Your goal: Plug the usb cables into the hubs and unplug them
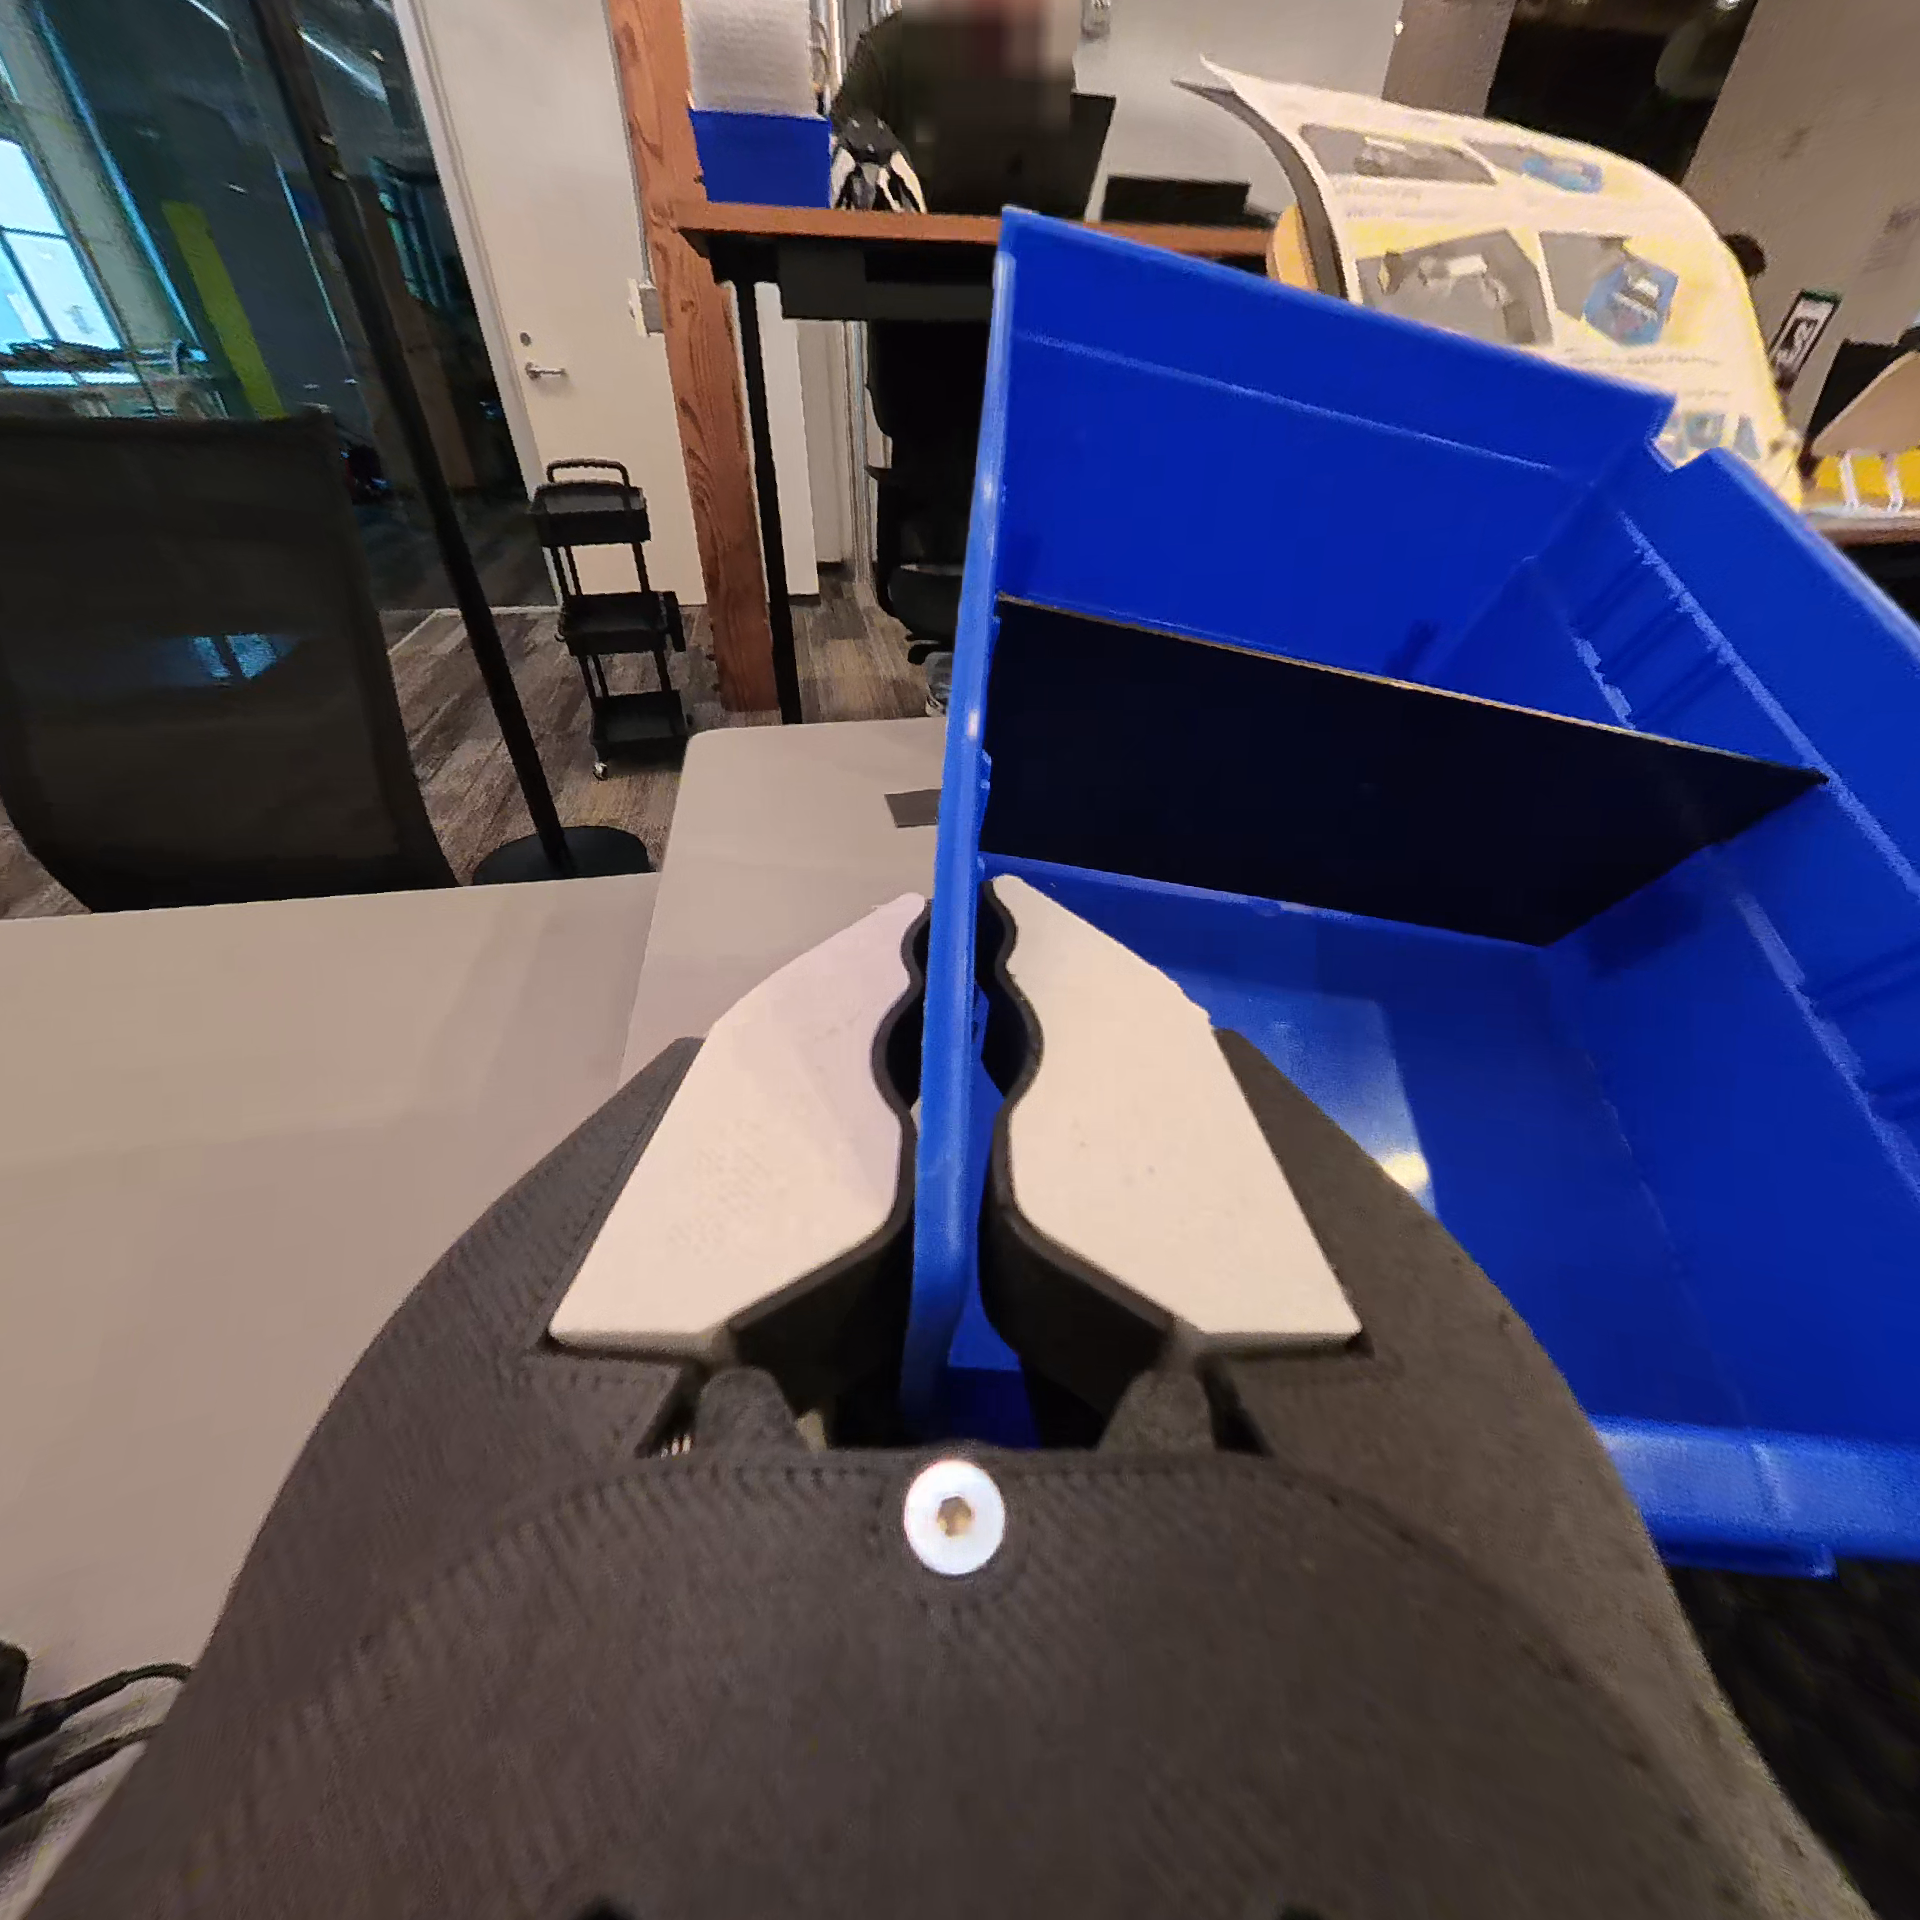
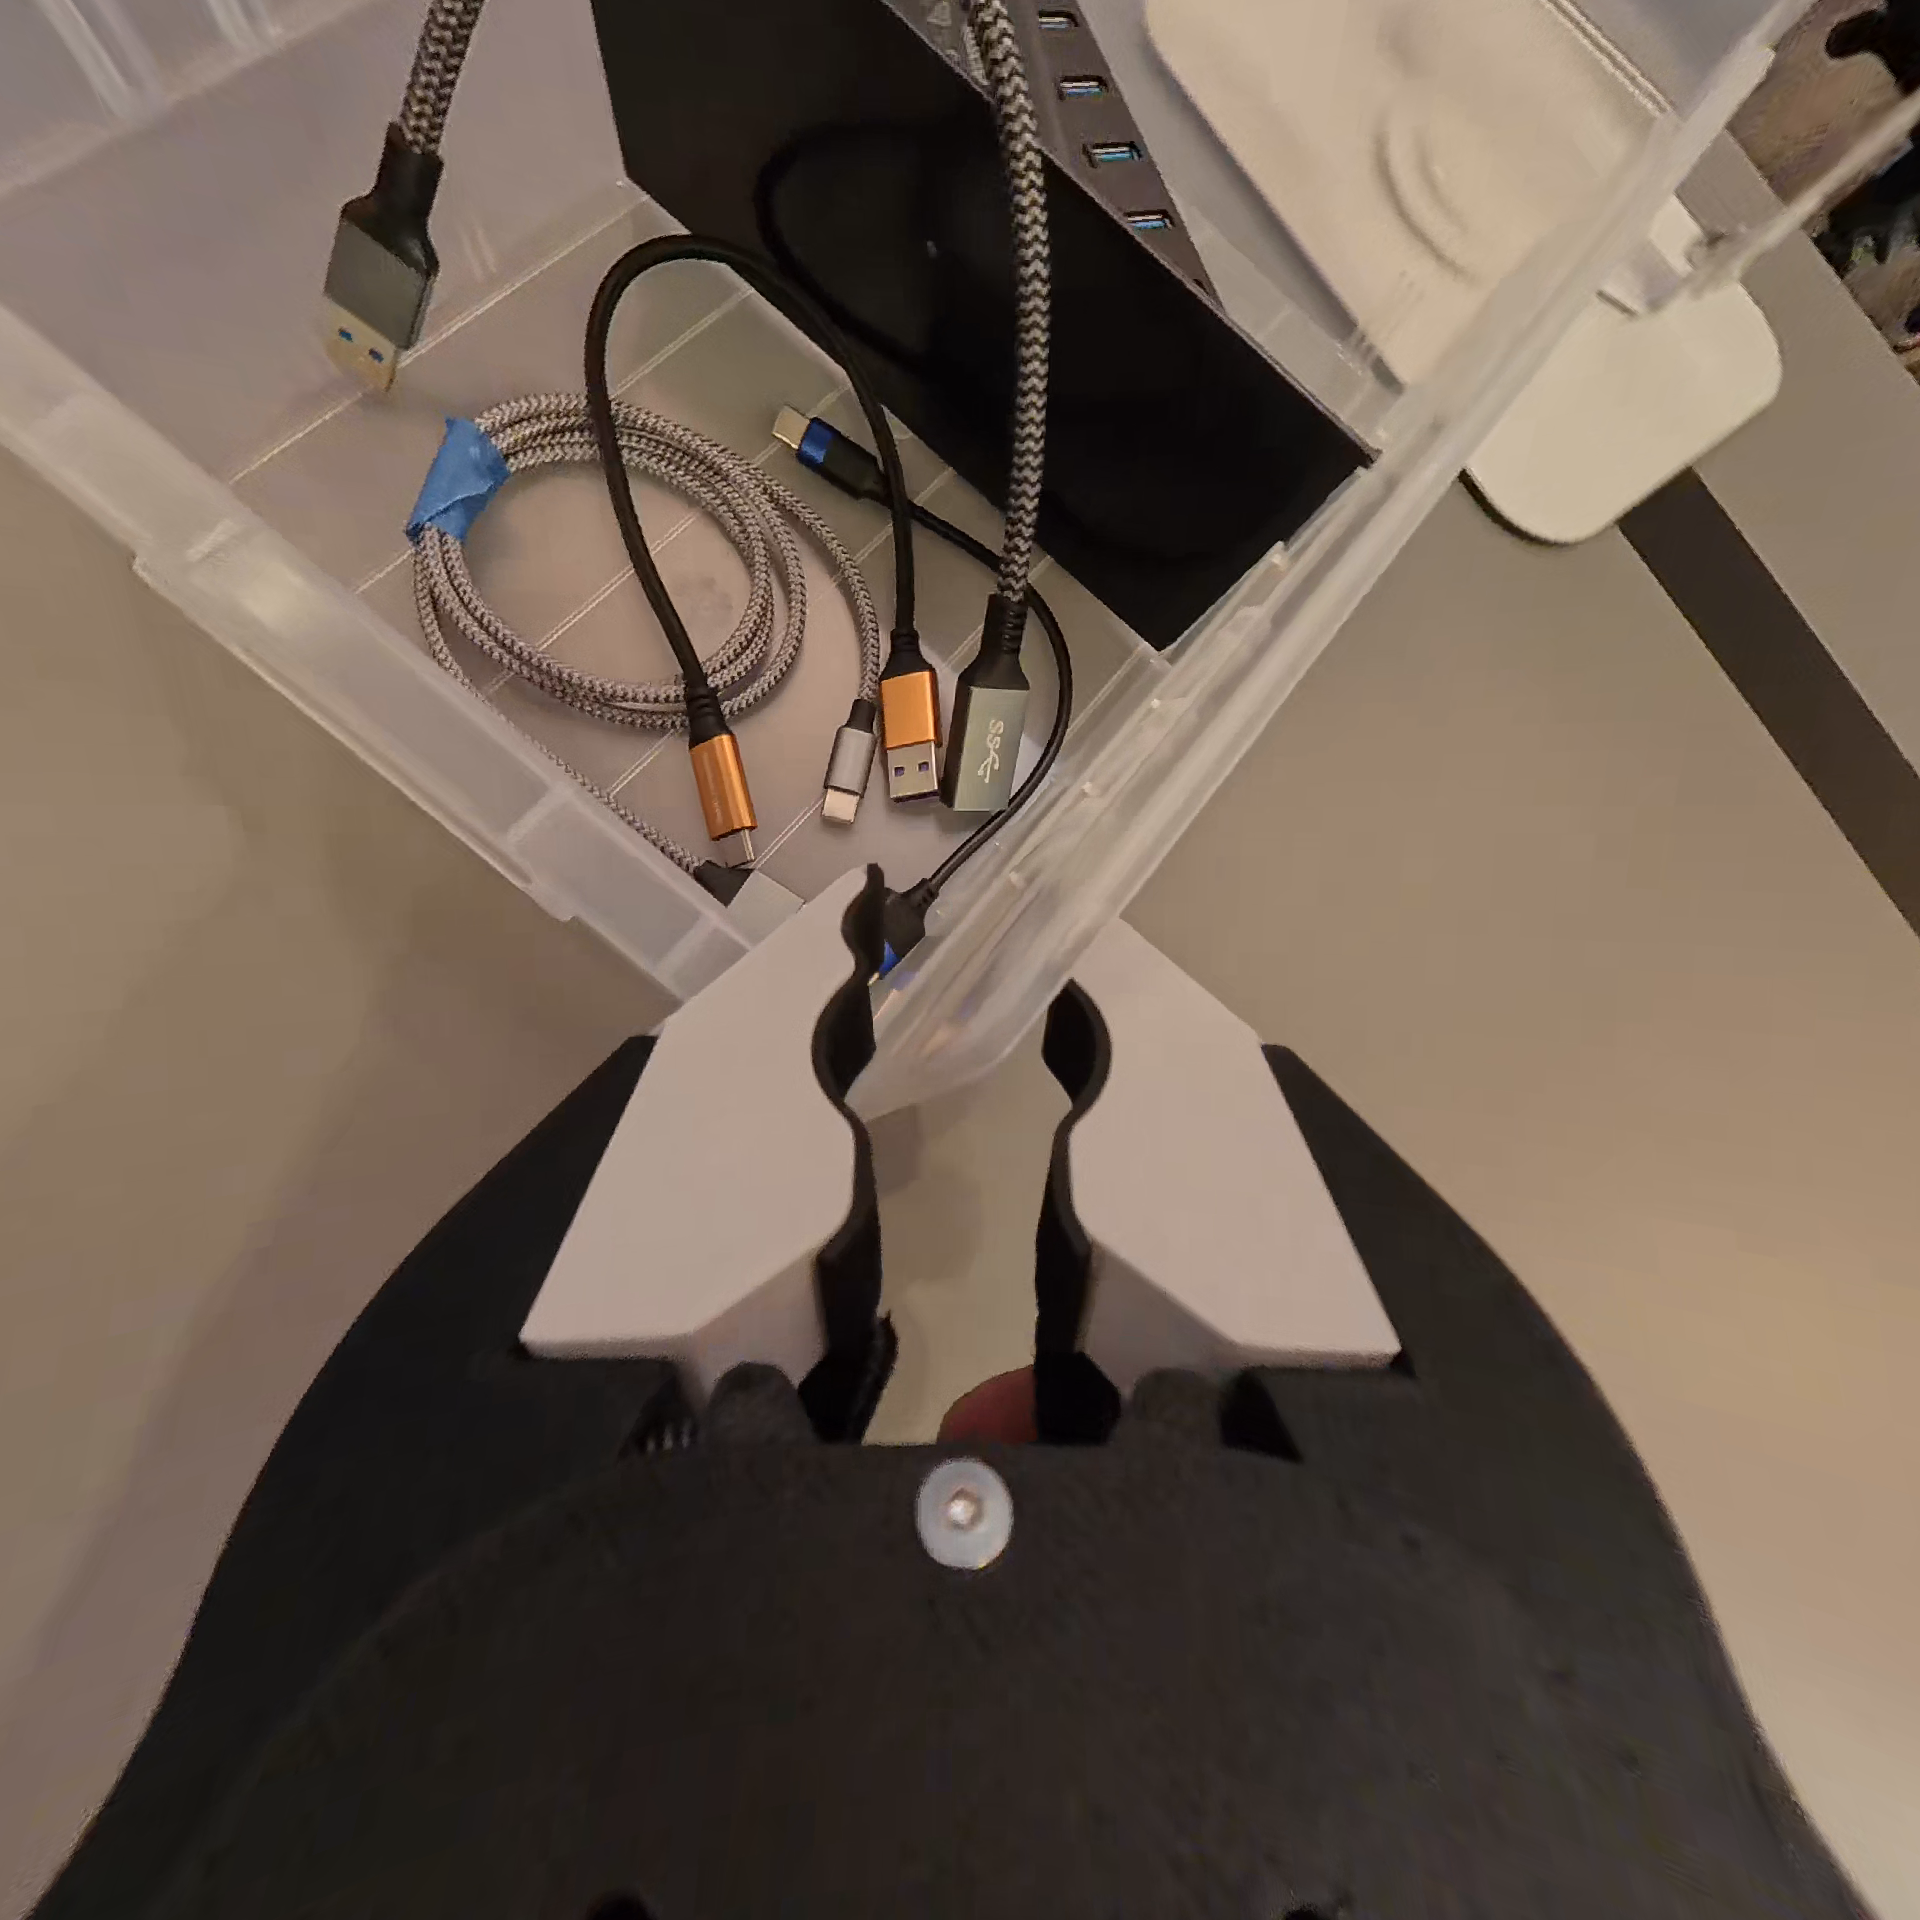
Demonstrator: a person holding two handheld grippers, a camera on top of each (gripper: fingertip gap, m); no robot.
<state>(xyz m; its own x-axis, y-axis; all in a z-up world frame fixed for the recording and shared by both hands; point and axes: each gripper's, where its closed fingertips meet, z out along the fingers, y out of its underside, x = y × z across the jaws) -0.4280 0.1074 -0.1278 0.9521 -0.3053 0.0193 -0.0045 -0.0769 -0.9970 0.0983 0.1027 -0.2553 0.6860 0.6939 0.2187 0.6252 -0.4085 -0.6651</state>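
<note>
Blue plastic fills our left wrist view: our left gripper point(image 1: 951, 997) is clamped on the side wall of a blue bin point(image 1: 1299, 1091), which hangs tilted above the grey table point(image 1: 312, 1091). What we see of the bin shows only a dark divider point(image 1: 1351, 769) slotted across it and nothing else. In the right wrist view our right gripper point(image 2: 961, 997) has its jaws parted around the corner wall of a clear plastic box point(image 2: 1195, 707); a gap shows between the wall and each finger, so we judge it is not gripping.

The cables lie loose in that box: a coiled braided cable point(image 2: 613, 582) bound with blue tape point(image 2: 457, 488), a short black cable with orange plugs point(image 2: 717, 779), a grey braided plug point(image 2: 982, 748) and another grey plug point(image 2: 374, 281) near the far side. A black hub point(image 2: 1101, 135) with a row of blue ports lies on a dark divider at the back.

Every port we can see is empty, and every plug end in view lies free. We judge the task is either not yet begun or already finished and being packed away; these views cannot tell us which
</note>
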